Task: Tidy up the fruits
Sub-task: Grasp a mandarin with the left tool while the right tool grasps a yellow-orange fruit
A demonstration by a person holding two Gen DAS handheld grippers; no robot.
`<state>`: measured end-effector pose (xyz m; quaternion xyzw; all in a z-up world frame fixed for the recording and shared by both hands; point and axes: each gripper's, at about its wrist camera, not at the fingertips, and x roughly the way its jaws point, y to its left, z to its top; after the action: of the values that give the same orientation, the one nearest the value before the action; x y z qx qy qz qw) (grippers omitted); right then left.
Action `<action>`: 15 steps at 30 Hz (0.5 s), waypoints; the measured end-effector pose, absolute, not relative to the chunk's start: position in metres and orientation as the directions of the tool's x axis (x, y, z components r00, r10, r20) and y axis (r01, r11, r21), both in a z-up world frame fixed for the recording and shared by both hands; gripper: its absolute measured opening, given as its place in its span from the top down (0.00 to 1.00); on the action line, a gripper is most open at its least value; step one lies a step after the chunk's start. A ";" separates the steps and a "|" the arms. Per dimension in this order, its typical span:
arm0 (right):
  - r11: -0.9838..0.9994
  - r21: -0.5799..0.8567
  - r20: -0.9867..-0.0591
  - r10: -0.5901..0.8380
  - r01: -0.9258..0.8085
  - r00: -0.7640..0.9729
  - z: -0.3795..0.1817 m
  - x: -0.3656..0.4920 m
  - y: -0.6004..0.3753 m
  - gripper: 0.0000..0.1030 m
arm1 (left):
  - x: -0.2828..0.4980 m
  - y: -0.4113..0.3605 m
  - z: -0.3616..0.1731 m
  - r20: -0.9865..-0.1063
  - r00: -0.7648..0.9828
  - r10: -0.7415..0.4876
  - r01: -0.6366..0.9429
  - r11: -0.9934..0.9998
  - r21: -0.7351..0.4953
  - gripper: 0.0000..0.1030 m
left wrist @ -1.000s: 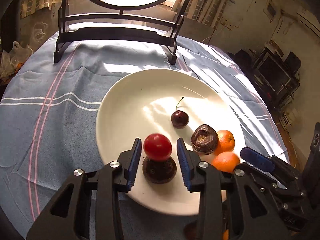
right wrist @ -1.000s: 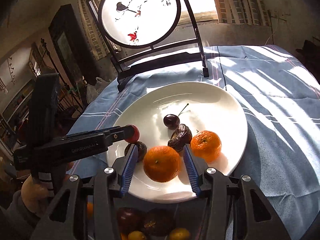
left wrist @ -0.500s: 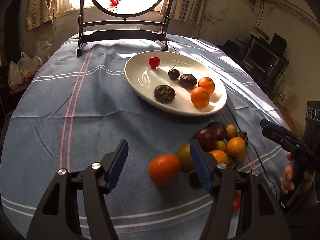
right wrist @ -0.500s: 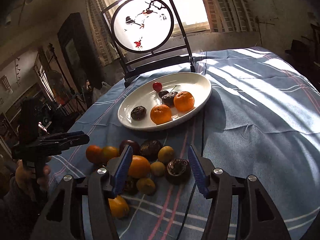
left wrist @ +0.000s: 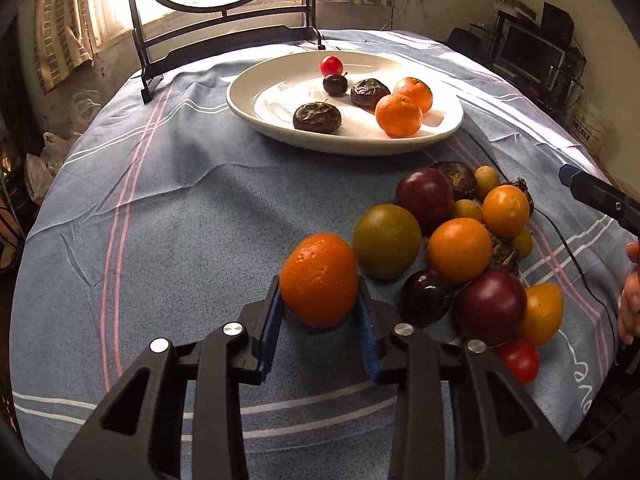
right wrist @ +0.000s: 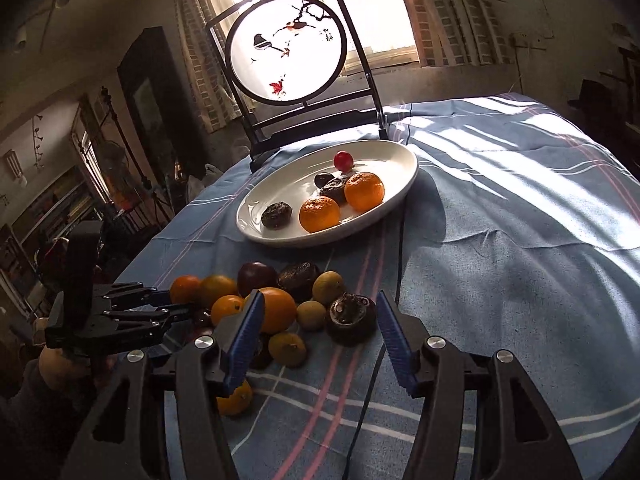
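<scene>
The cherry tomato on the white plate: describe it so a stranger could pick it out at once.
Start at the white plate on the blue tablecloth, in front of the round framed screen. The cherry tomato sits at the plate's far side, just behind the dark cherry. It is the plate's only bright red, glossy fruit.

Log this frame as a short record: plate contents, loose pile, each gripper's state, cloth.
plate: white plate holds two mandarins, a red cherry tomato, a dark cherry, two dark wrinkled fruits
loose pile: mixed orange, purple, green and yellow fruits on the cloth, near side of the plate
left gripper: jaws have just been closing, pads now against an orange at the pile's edge
right gripper: open, above the pile, holding nothing
cloth: blue striped tablecloth
</scene>
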<state>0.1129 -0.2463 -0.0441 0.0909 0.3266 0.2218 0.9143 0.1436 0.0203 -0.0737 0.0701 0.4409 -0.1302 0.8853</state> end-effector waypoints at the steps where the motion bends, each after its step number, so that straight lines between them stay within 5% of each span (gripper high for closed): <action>1: 0.878 0.306 -0.550 0.478 -0.367 0.685 -0.043 0.111 -0.244 0.44 | 0.142 0.021 -0.073 -0.793 0.582 -0.181 0.297 0.955 0.000 0.68; 9: 0.786 0.226 -0.514 0.598 -0.575 0.615 -0.036 0.085 -0.218 0.44 | 0.125 0.029 -0.056 -0.694 0.681 -0.234 0.291 0.956 -0.037 0.68; 15: 0.761 0.214 -0.615 0.592 -0.613 0.520 -0.045 0.082 -0.201 0.44 | 0.127 0.044 -0.052 -0.669 0.697 -0.259 0.251 0.962 -0.111 0.68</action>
<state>0.0825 -0.2006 -0.0455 -0.0150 0.3469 0.3456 0.8718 0.1268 0.0444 -0.0525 -0.0054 0.3640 -0.1383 0.9211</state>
